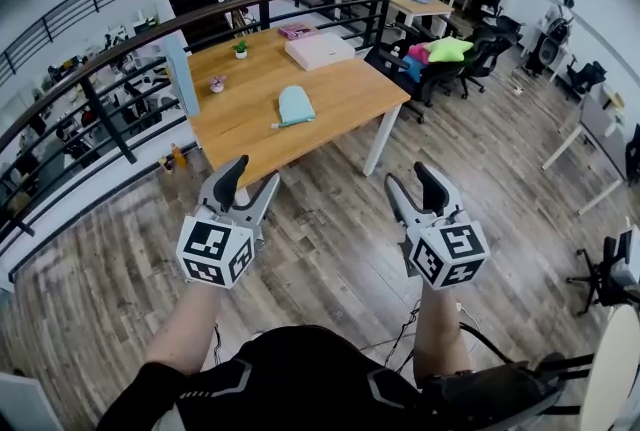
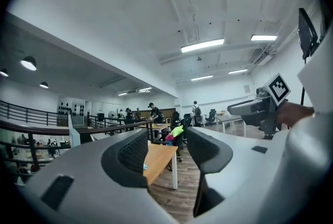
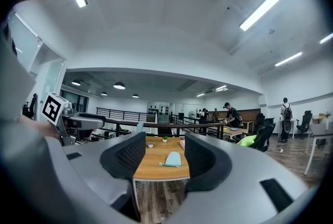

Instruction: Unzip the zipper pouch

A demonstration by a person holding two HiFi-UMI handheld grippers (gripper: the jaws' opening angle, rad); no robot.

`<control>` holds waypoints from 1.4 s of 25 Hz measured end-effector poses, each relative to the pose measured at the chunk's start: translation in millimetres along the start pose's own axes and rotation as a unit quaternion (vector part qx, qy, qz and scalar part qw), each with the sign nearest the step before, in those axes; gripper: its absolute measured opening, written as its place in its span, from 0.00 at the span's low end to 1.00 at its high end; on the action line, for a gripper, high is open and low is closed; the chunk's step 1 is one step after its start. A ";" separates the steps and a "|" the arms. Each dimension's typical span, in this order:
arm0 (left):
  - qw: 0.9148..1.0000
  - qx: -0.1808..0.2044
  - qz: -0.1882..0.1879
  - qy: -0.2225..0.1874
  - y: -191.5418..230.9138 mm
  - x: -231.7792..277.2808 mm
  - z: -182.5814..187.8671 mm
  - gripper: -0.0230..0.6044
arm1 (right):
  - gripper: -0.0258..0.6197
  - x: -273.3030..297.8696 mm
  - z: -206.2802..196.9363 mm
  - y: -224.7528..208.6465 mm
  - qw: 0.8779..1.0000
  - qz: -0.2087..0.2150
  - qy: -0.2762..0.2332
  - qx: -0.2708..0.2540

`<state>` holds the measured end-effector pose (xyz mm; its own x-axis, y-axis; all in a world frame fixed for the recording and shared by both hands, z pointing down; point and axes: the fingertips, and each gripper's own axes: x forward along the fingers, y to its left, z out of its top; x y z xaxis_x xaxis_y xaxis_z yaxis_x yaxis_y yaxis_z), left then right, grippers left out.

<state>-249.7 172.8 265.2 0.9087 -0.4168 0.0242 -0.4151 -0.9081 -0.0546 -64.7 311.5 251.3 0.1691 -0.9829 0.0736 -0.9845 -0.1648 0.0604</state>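
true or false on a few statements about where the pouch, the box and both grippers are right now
1. The pouch lies on the wooden table. True.
2. The left gripper is shut on the pouch. False: its fingers stand apart with nothing between them, and the pouch lies well ahead on the table.
3. The right gripper is open and empty. True.
4. The white box sits on the floor. False: it is on the table, beyond the pouch.
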 end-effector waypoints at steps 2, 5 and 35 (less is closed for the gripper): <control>1.000 0.002 0.002 -0.001 -6.0 7.7 0.4 0.41 | 0.43 -2.4 -3.1 -9.2 1.000 0.001 0.002 0.000; 1.000 0.002 0.008 -0.001 -15.2 18.7 -1.9 0.41 | 0.43 -7.2 -6.9 -25.0 1.000 0.003 -0.001 0.006; 1.000 0.007 -0.012 -0.004 112.6 219.8 -17.7 0.42 | 0.42 213.0 -4.6 -98.8 0.999 0.025 0.019 -0.019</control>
<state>-97.5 -21.7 282.1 0.9189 -0.3939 0.0184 -0.3919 -0.9174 -0.0684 68.8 118.8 265.6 0.1223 -0.9857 0.1160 -0.9893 -0.1116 0.0942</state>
